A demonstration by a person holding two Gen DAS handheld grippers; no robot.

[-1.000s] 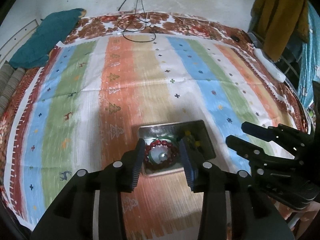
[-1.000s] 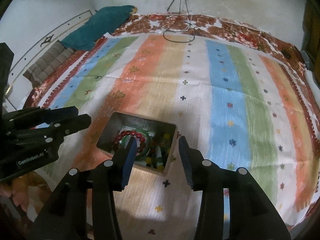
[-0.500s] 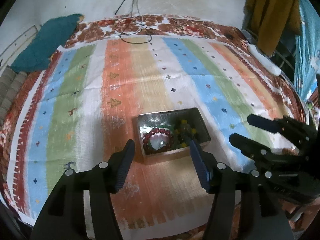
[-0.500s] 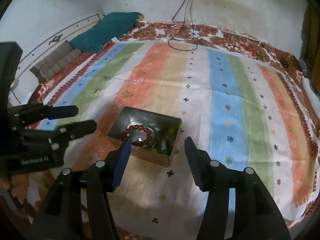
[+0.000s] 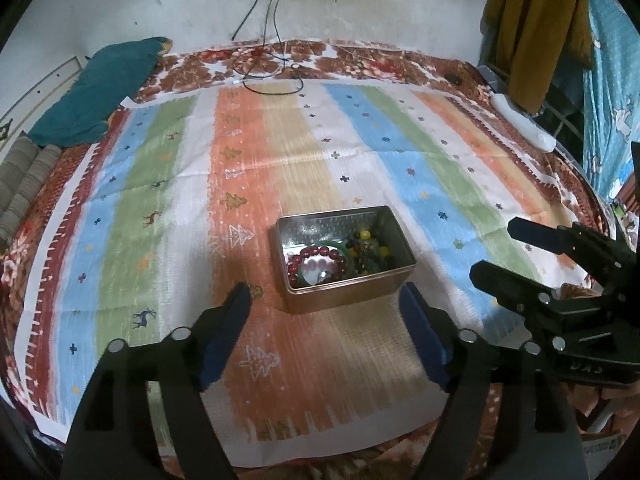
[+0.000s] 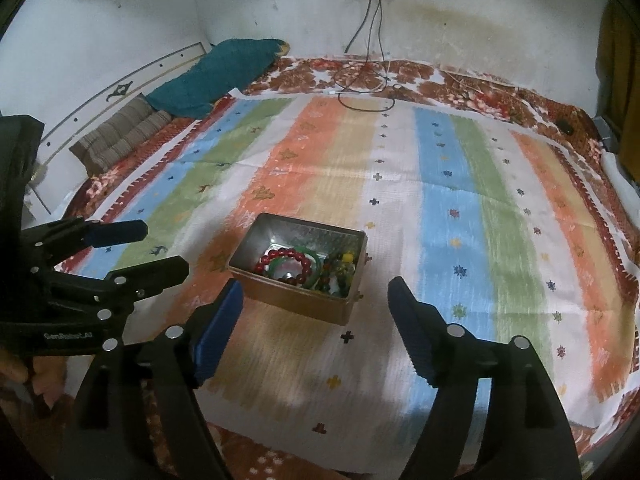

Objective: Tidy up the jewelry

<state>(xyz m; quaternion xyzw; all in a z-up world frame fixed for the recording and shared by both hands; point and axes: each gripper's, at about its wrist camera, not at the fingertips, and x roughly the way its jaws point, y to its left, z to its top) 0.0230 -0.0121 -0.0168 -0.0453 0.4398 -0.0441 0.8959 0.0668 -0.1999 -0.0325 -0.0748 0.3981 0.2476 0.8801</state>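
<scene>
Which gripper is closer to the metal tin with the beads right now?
Roughly even. The left gripper straddles the tin; the right gripper sits toward its right end.

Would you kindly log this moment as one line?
left claw: open, empty | right claw: open, empty | red bead bracelet: in tin | tin: on striped cloth

"GenRobot.AI" on left gripper (image 6: 138, 252) body; other lettering unreadable

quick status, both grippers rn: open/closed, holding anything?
Left hand-held gripper: open, holding nothing, short of the tin box.
Right hand-held gripper: open, holding nothing.
</scene>
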